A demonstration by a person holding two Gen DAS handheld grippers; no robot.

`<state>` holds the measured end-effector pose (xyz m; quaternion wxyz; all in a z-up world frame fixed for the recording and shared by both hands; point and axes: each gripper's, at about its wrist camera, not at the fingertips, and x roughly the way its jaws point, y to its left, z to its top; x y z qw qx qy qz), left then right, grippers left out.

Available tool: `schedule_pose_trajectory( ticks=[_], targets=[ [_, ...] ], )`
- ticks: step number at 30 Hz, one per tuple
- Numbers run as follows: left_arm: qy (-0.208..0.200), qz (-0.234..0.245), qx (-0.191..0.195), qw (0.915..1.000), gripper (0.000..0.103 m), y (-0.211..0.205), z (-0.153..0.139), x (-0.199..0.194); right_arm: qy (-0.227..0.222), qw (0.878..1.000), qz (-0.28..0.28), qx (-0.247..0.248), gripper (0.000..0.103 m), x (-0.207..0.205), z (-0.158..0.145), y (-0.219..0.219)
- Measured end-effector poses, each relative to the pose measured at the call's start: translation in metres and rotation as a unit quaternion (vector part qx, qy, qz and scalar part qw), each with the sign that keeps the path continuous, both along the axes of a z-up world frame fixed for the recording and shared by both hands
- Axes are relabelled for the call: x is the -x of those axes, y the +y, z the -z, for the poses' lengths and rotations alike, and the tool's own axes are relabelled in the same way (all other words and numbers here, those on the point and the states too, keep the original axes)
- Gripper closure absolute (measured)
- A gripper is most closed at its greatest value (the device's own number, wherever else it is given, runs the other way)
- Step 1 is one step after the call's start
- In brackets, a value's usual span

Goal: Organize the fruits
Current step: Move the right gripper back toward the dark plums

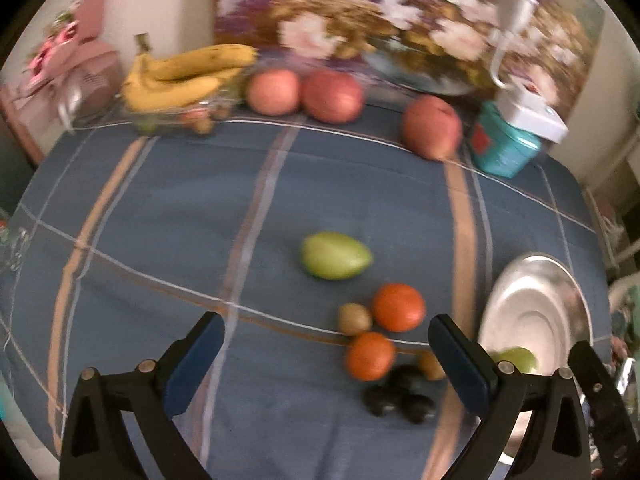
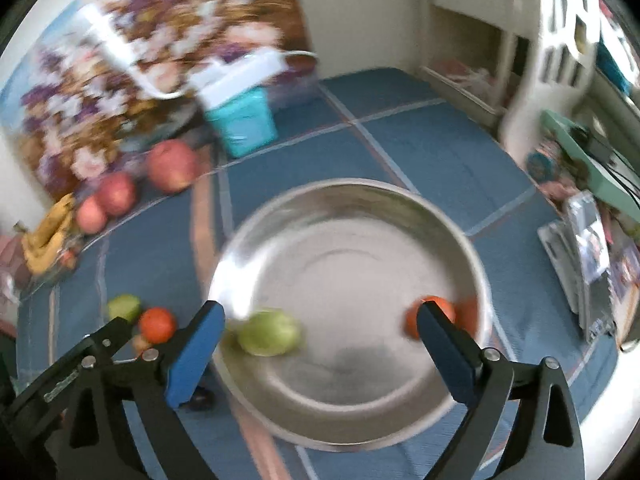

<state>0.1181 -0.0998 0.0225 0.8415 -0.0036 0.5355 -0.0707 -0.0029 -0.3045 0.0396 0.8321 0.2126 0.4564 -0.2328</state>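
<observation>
Currently both claws stand fully spread and grip nothing. Your left claw [image 1: 326,354] hangs over the blue plaid-clothed desk [image 1: 160,208] with loose fruit between and ahead of its blue pads; your right claw [image 2: 320,344] hangs over the round stainless-steel bowl [image 2: 460,400].

Nearest the left claw lies a cluster of dark purple grapes [image 1: 400,396]. Judge these soft and easily crushed; take the bunch as a whole with a light close, not a single berry.

Just beyond sit two round orange tangerines [image 1: 370,356] and two small brown kiwifruit [image 1: 355,319], touching or nearly so. The tangerines look light, with a yielding peel; close across the widest girth. The kiwifruit are small and likely to roll, so centre the pads before closing.

Farther out, apart from the cluster, lies a pale green pointed fruit [image 1: 335,256]. It tapers at one end; grip across the broad middle, not along its length.

Inside the bowl rest a second green fruit [image 2: 270,332] near the left wall and an orange tangerine in the bowl [image 2: 440,308] against the right wall, partly behind a pad. The metal is slick, so expect released fruit to roll.

Along the far edge stand three large red apples [image 1: 332,96] and a bunch of yellow bananas [image 1: 180,76]. Judge the apples heavy, firm and smooth; the bananas bruise readily, so take them near the stem.
</observation>
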Motion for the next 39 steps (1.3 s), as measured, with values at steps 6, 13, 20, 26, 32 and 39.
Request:
schedule_pose_trajectory(
  ticks=[6, 13, 20, 26, 32, 39],
  targets=[
    [-0.047, -0.043, -0.015, 0.9979, 0.000, 0.046, -0.003, 0.006, -0.025, 0.999, -0.028, 0.003, 0.006, -0.008, -0.009, 0.034],
    [-0.032, -0.056, -0.056, 0.9963, 0.000, 0.077, 0.000, 0.004, -0.013, 0.995, -0.087, 0.035, 0.006, -0.021, -0.015, 0.073],
    [-0.017, -0.074, -0.044, 0.9961, 0.000, 0.087, -0.006, 0.000, -0.036, 0.991, -0.129, 0.027, 0.006, -0.021, -0.013, 0.091],
    [-0.005, -0.068, -0.030, 0.9972, 0.000, 0.091, 0.000, -0.002, -0.052, 0.990, -0.133, 0.013, 0.006, -0.020, -0.009, 0.089],
    [0.010, -0.049, -0.006, 0.9988, 0.000, 0.086, 0.005, -0.003, -0.049, 0.989, -0.137, -0.017, 0.006, -0.023, 0.001, 0.088],
    [0.010, -0.038, 0.037, 0.9986, 0.000, 0.087, -0.001, -0.006, -0.015, 0.988, -0.150, -0.023, 0.006, -0.025, 0.012, 0.093]
  ],
)
